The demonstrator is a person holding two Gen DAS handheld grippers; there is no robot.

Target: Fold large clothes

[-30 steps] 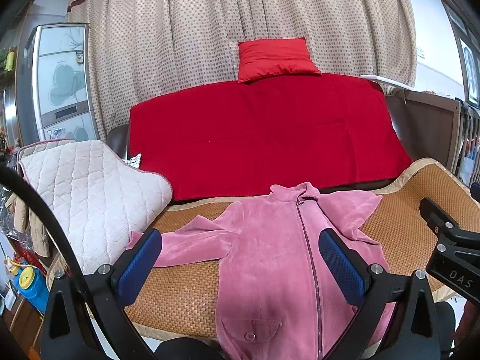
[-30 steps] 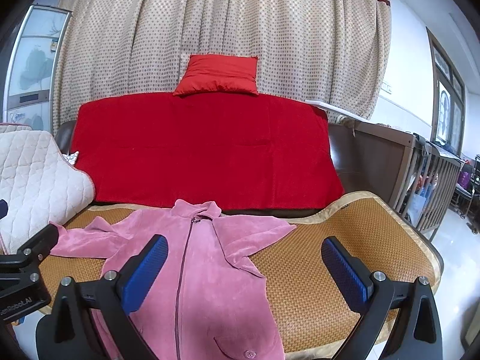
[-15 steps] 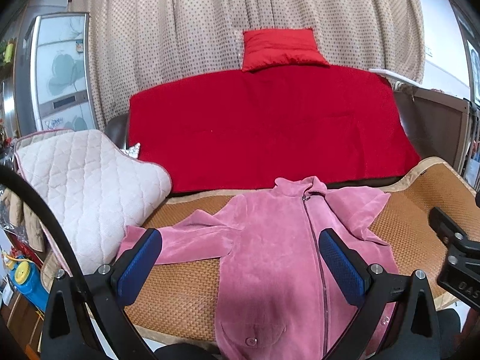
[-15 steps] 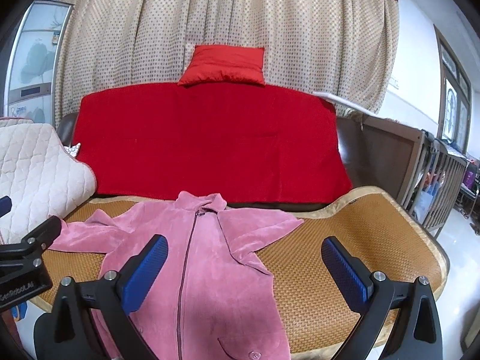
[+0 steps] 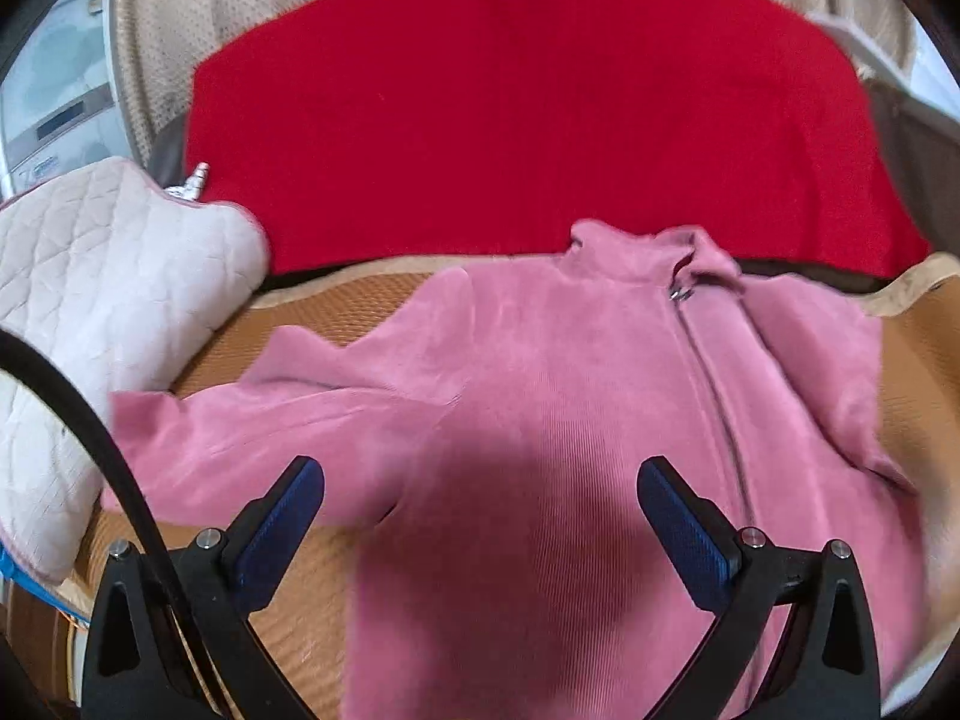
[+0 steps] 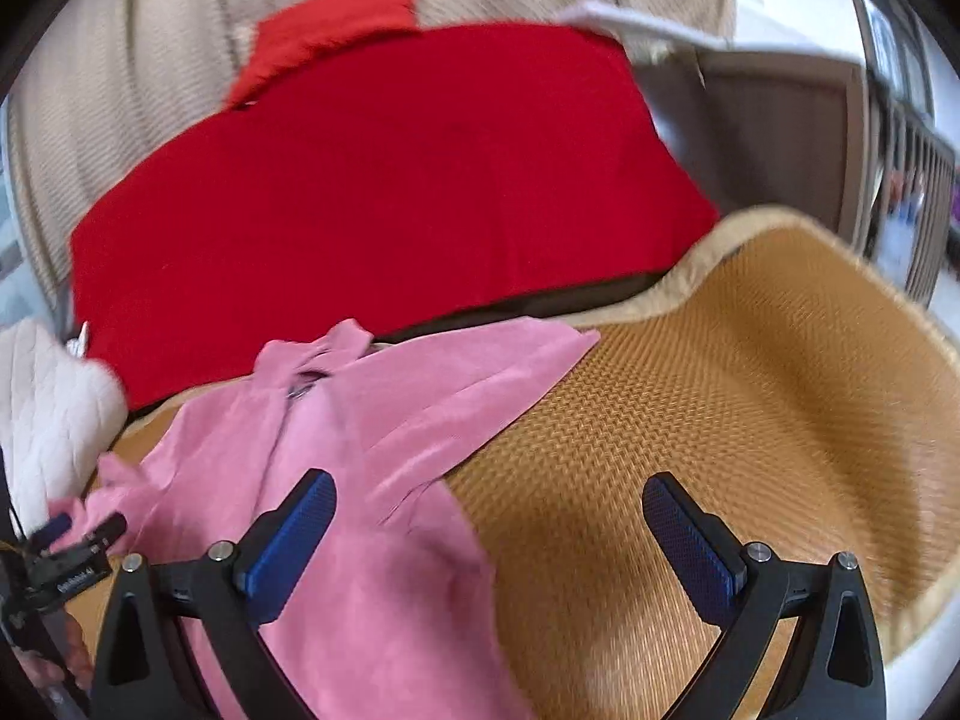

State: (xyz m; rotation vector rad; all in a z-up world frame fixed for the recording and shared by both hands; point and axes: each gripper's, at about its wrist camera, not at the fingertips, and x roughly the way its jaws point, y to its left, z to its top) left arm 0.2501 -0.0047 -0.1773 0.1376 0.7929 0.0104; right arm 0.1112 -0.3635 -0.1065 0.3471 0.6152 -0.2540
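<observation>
A pink zip-up jacket (image 5: 570, 396) lies face up on a woven tan mat (image 5: 336, 306), collar toward the red sofa back, its left sleeve stretched out toward a quilted cushion. My left gripper (image 5: 480, 516) is open and empty, hovering low over the jacket's chest. In the right wrist view the jacket (image 6: 372, 420) lies at the left, its right sleeve folded over the body. My right gripper (image 6: 489, 534) is open and empty above the jacket's right edge and the mat (image 6: 720, 420). The left gripper (image 6: 66, 546) shows at the far left edge.
A red blanket (image 5: 528, 120) covers the sofa back, with a red pillow (image 6: 336, 30) on top. A white quilted cushion (image 5: 90, 282) lies left of the mat. Dotted curtains hang behind. A dark wooden cabinet (image 6: 780, 132) stands at the right.
Both grippers have dropped down and forward toward the jacket, which now fills more of each view. The right view has tilted. Both stay open.
</observation>
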